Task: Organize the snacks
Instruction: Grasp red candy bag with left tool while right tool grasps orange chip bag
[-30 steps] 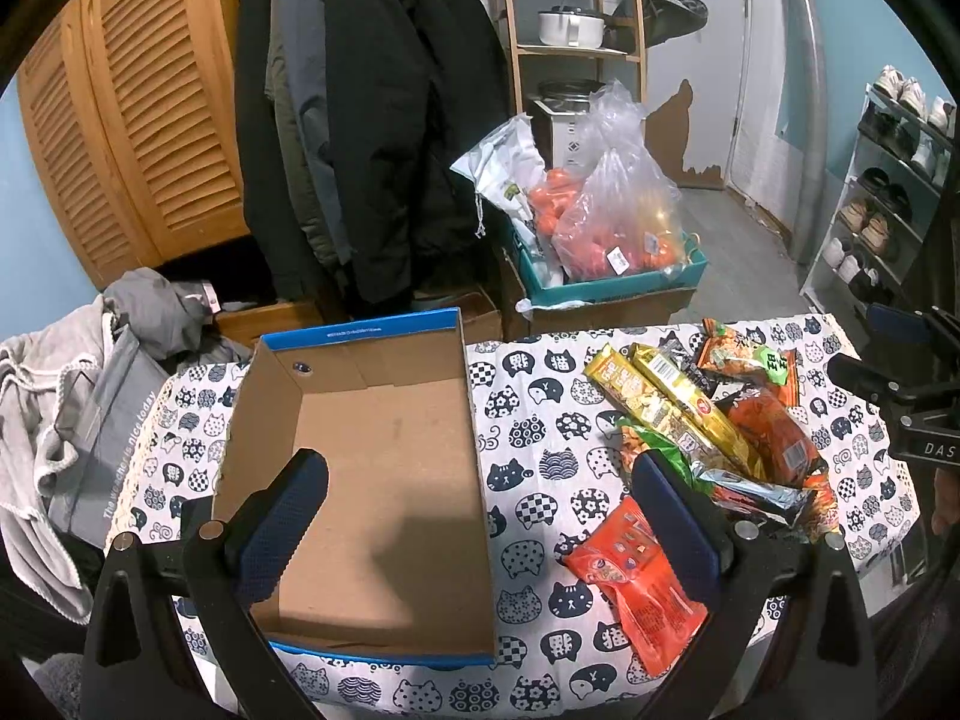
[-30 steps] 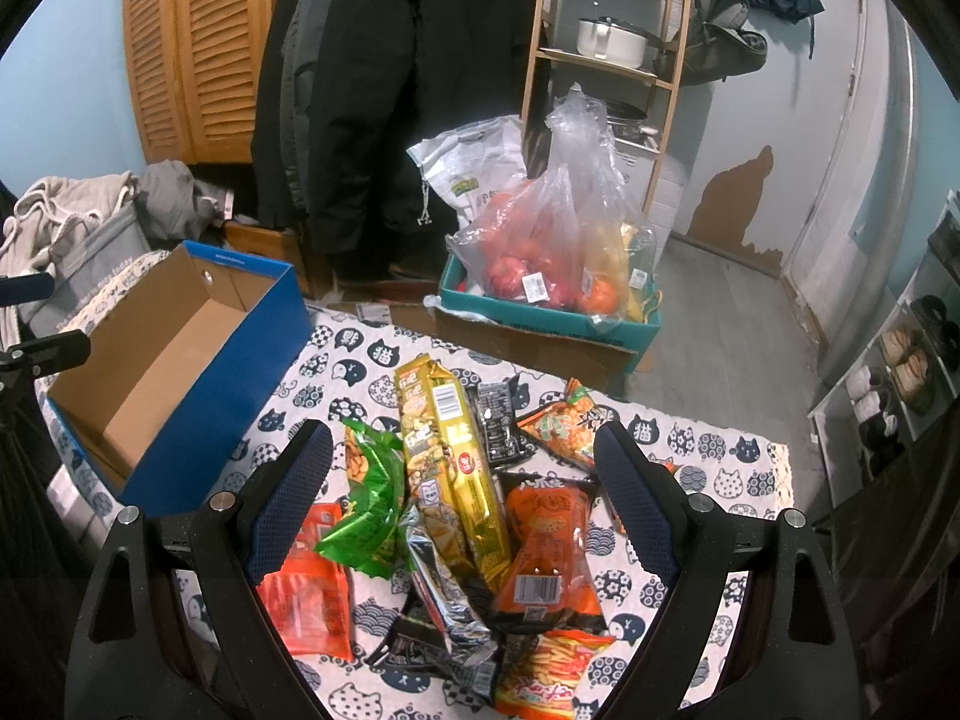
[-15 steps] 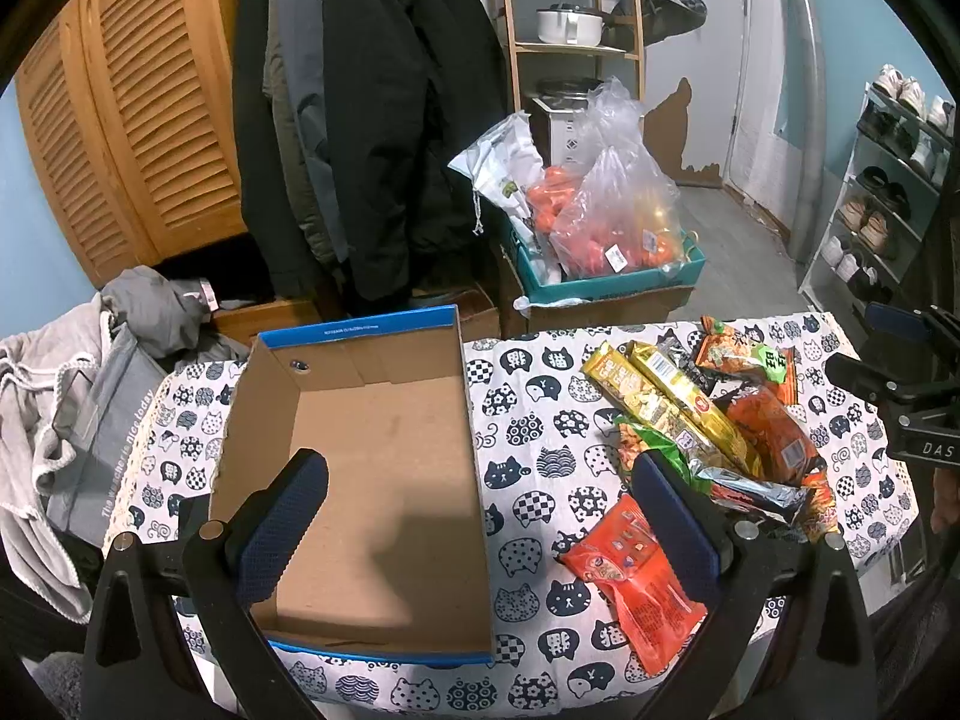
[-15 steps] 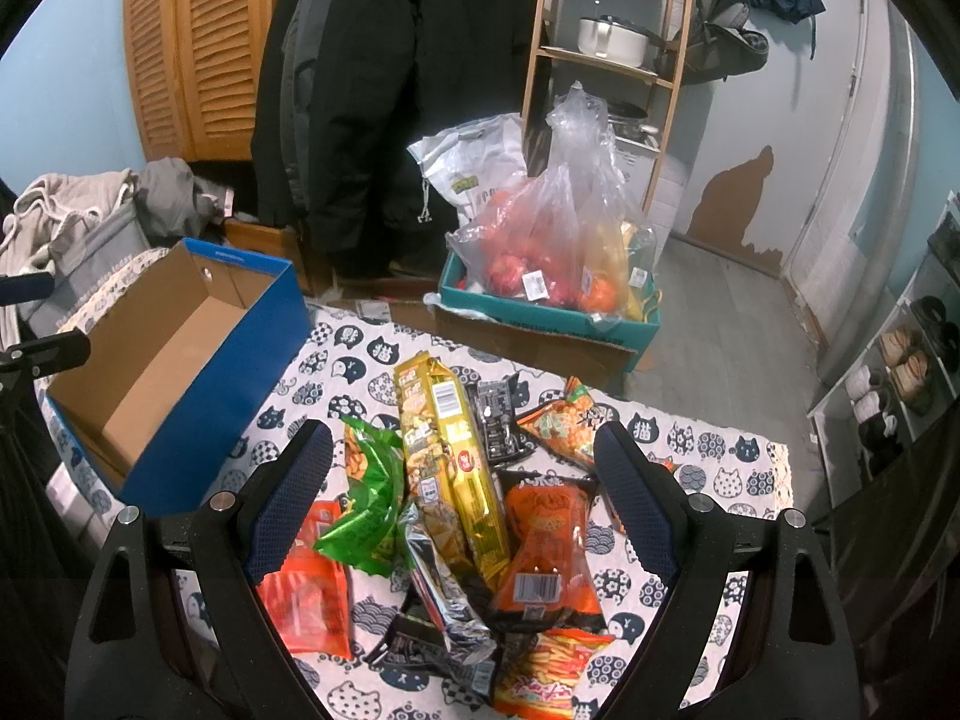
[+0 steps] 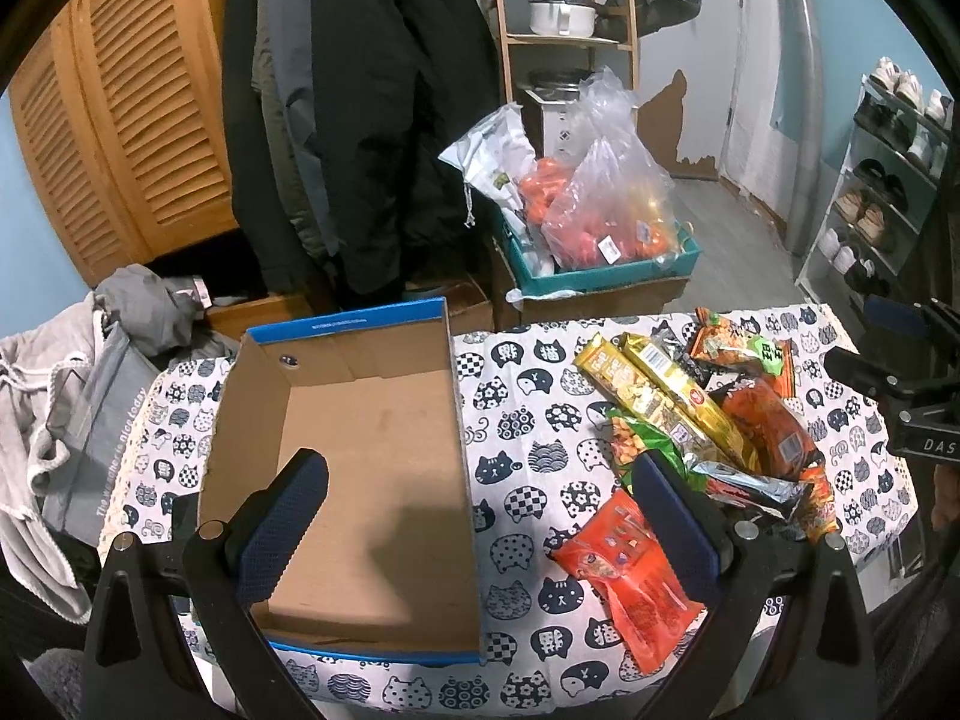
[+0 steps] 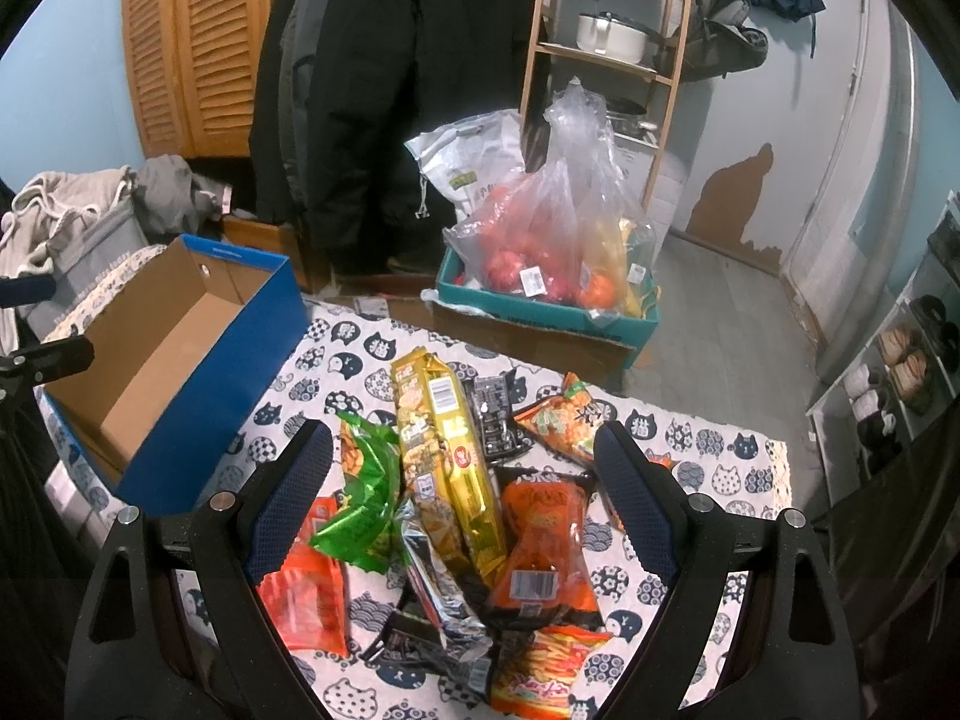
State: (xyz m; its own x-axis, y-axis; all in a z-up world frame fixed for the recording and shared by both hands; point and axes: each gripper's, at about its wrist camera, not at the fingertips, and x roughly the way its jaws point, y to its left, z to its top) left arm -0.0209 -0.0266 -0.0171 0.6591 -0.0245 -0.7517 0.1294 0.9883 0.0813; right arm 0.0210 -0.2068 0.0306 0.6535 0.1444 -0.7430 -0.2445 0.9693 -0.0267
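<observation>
An empty blue cardboard box (image 5: 366, 438) stands on the left of the cat-print tablecloth (image 5: 522, 396); it also shows in the right wrist view (image 6: 156, 360). A pile of snack packets lies to its right: two long gold packs (image 6: 450, 462), a green bag (image 6: 366, 498), orange bags (image 6: 546, 540) and a red-orange packet (image 5: 630, 570). My left gripper (image 5: 480, 474) is open and empty, above the box's near right edge. My right gripper (image 6: 462, 462) is open and empty, above the snack pile.
Beyond the table a teal crate (image 5: 600, 276) holds plastic bags of fruit. Dark coats (image 5: 372, 120) hang behind, with a wooden shelf (image 5: 564, 30) and a shoe rack (image 5: 888, 180) at the right. Grey clothes (image 5: 60, 396) lie at the left.
</observation>
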